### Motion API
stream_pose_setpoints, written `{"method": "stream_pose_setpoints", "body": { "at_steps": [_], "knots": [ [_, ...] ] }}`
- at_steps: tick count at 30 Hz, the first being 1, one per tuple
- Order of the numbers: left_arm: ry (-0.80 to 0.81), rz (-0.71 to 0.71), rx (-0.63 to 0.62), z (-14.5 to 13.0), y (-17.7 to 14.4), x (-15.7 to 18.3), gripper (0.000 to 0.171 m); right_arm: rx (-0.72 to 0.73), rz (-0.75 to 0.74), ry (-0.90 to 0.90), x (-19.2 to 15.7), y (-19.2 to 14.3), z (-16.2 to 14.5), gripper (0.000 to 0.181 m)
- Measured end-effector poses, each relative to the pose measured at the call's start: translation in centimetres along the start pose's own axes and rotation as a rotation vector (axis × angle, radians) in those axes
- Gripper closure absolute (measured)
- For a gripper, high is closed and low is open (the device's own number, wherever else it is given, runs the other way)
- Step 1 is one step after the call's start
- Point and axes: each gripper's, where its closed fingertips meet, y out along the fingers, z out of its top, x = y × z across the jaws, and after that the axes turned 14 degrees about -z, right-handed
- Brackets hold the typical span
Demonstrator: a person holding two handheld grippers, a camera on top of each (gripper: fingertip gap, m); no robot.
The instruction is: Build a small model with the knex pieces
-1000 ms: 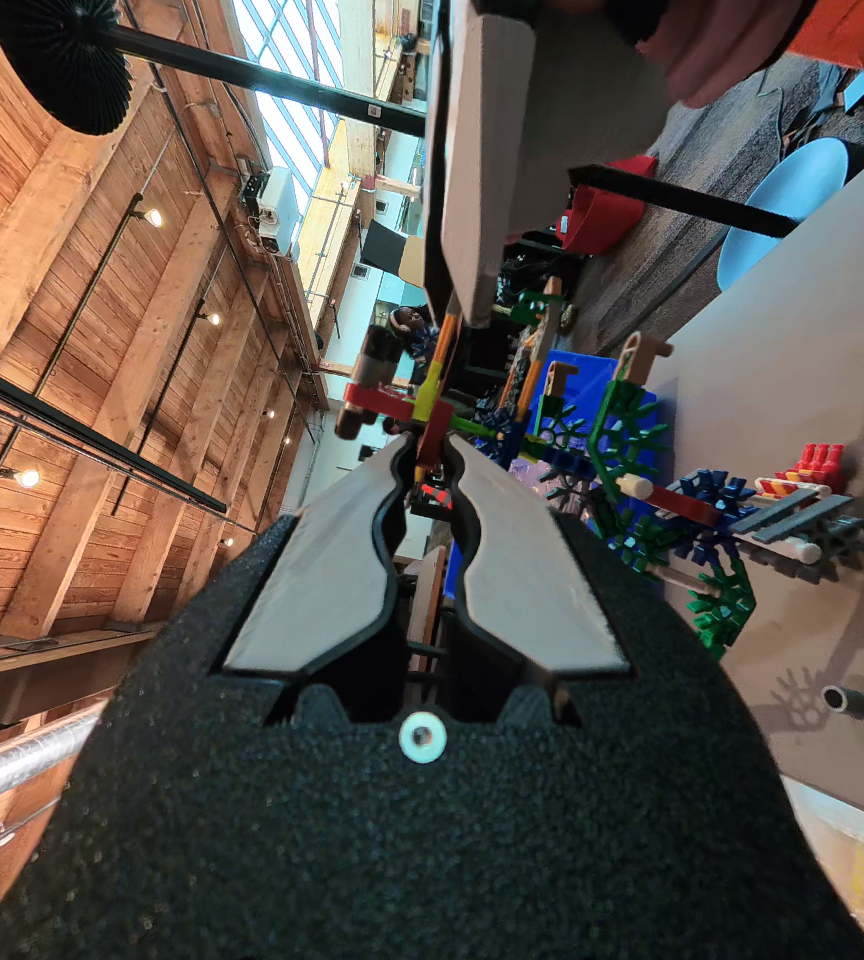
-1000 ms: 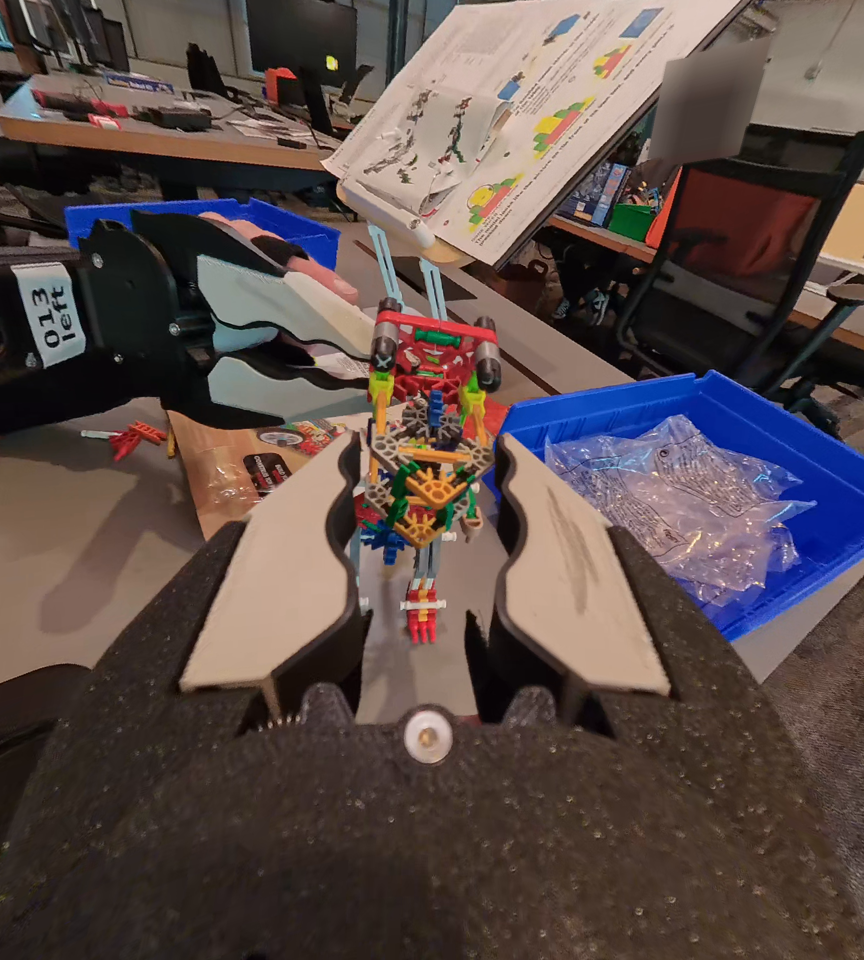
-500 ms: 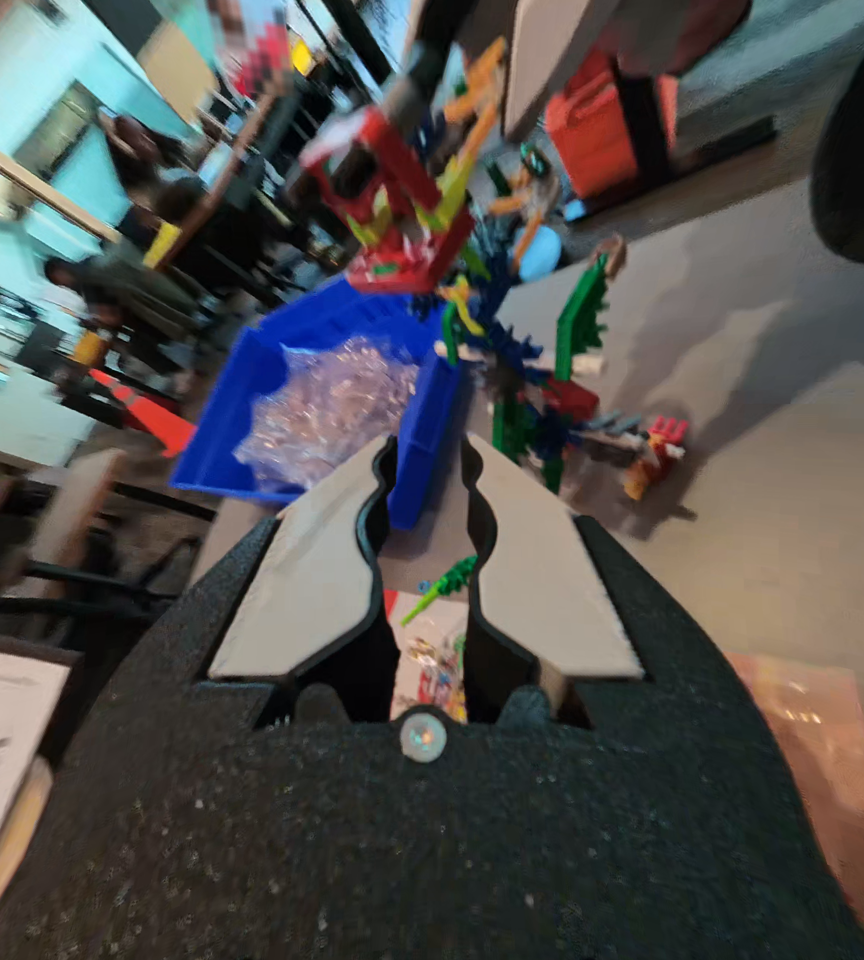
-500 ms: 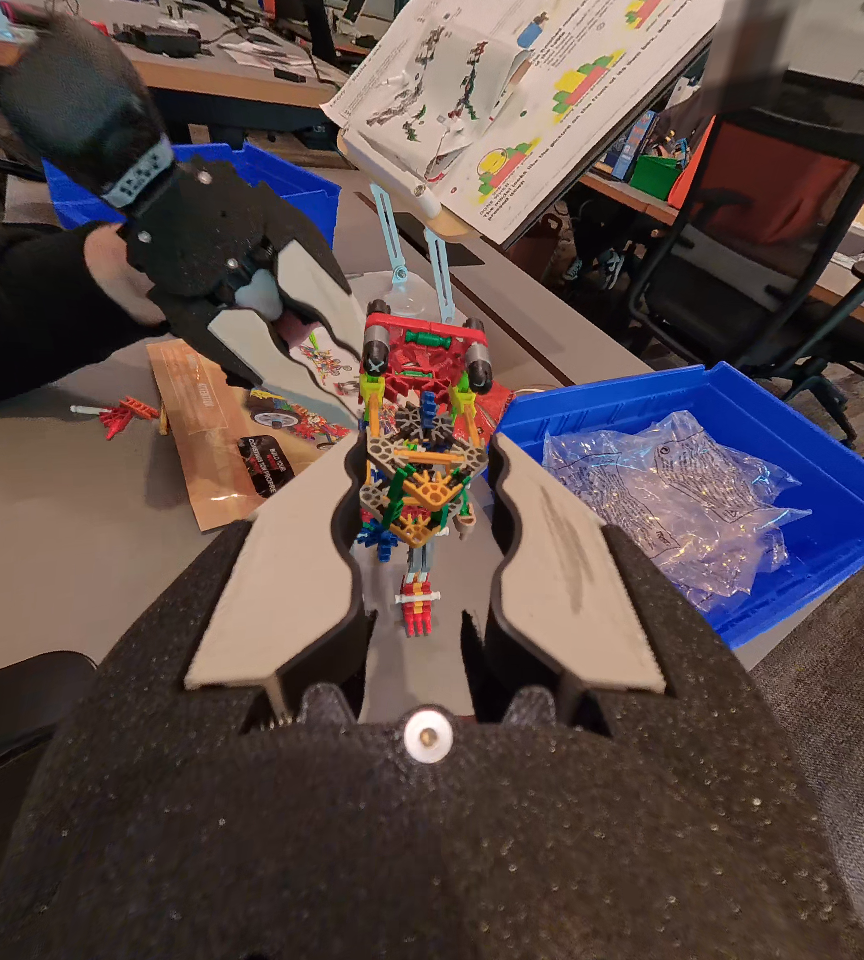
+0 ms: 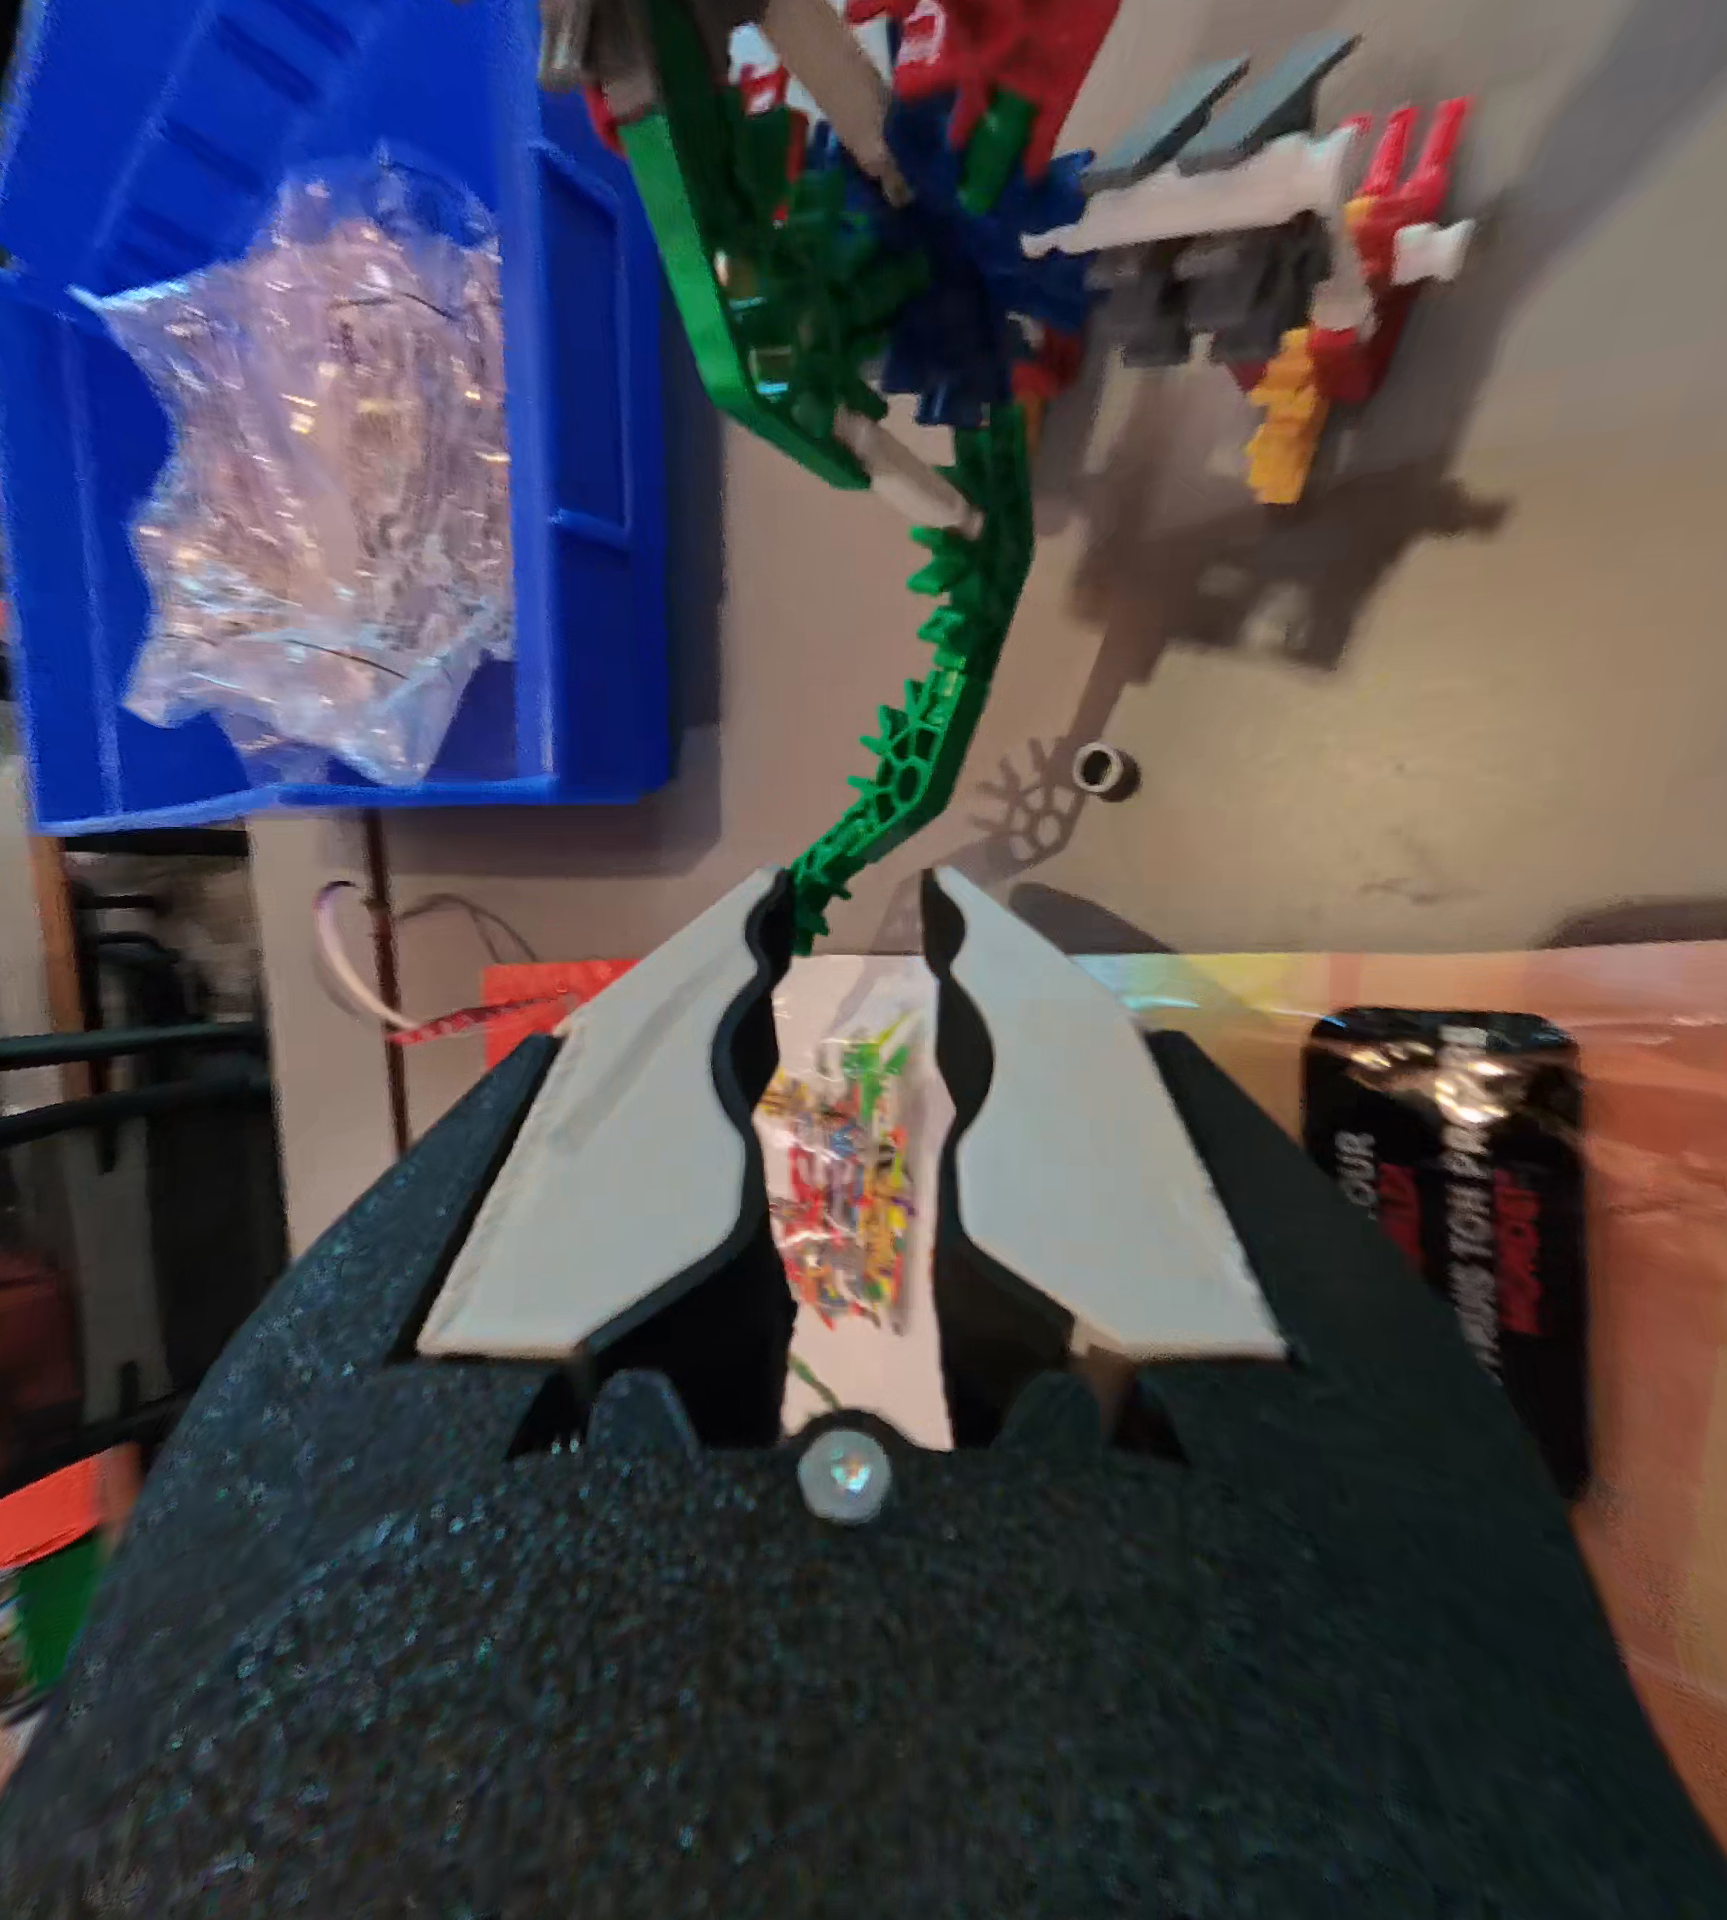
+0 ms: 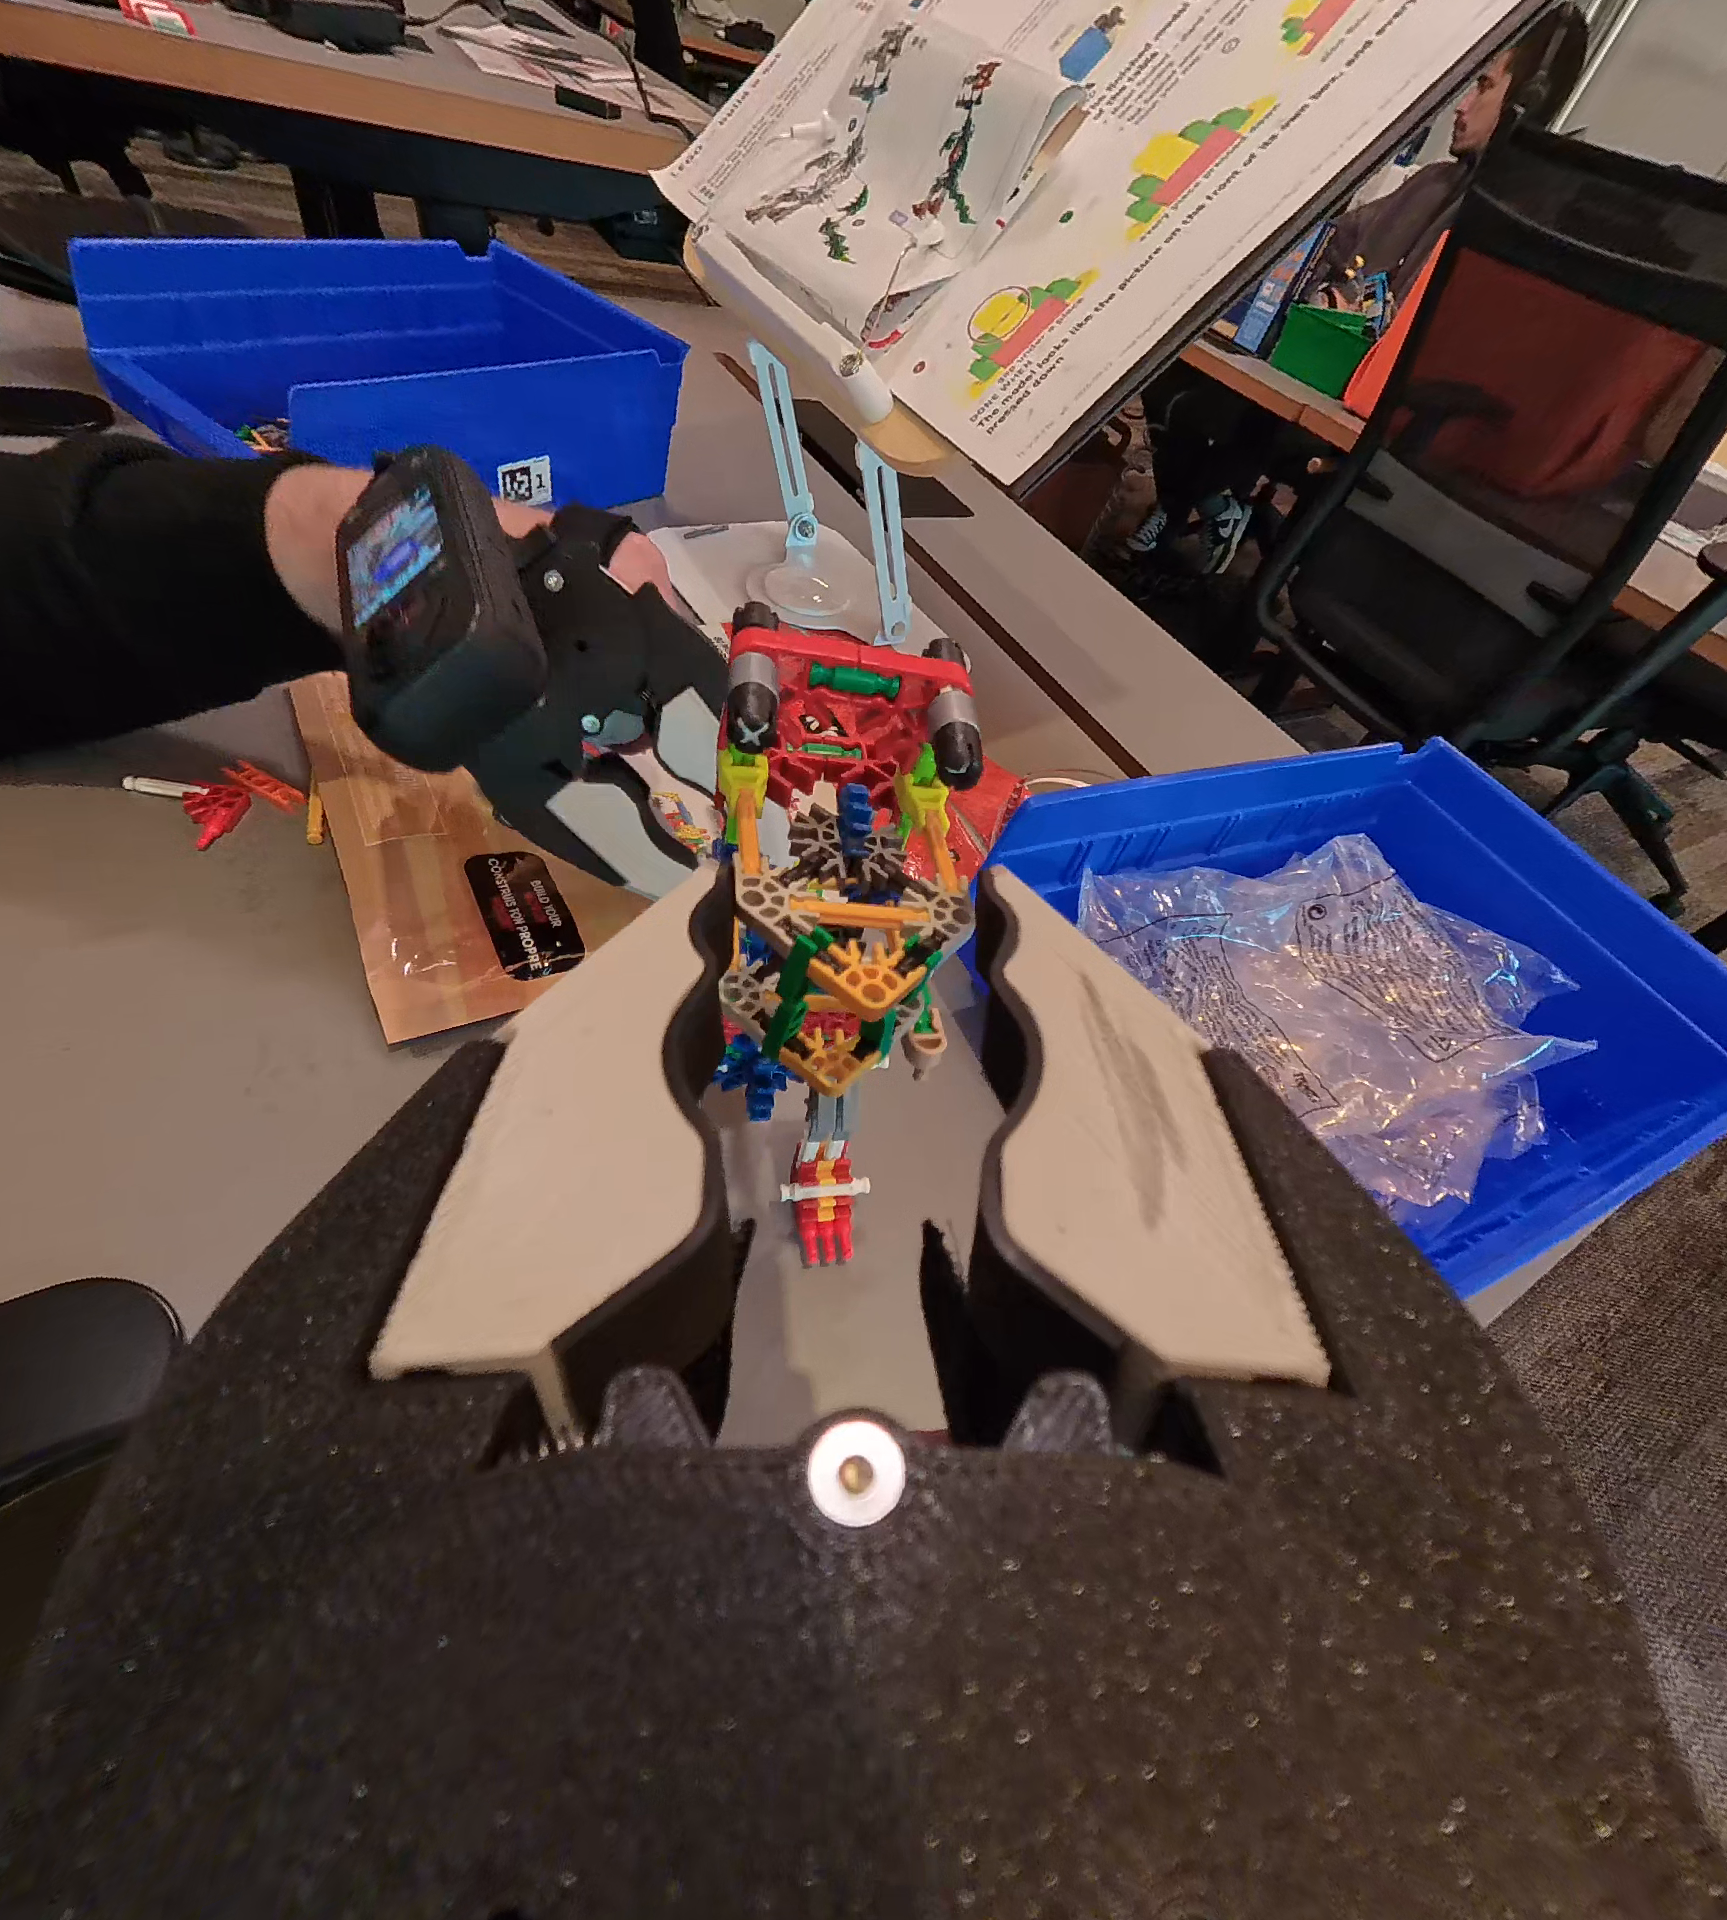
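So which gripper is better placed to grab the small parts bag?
Left. The left gripper is open and empty, and the parts bag shows right between its fingers. The right gripper looks clamped on the model, so it is occupied.

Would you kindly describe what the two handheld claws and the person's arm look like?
Each claw, left claw and right claw, has a black, grainy-textured body, two pale grey wavy-edged fingers with black inner edges, and a silver screw. The left carries a black camera; the arm wears a black sleeve.
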Motion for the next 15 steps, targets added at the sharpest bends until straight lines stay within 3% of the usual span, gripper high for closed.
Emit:
{"method": "stream_pose_setpoints", "body": {
  "at_steps": [7,15],
  "knots": [
    [0.057,0.09,-0.017,0.8,1.3,-1.3,0.158,0.001,-0.006,-0.006,0.4,-0.6,-0.2,0.139],
    [-0.015,-0.078,0.037,2.5,2.1,-0.1,0.163,0.007,-0.023,-0.004,1.4,-2.5,-0.9,0.139]
  ]
}}
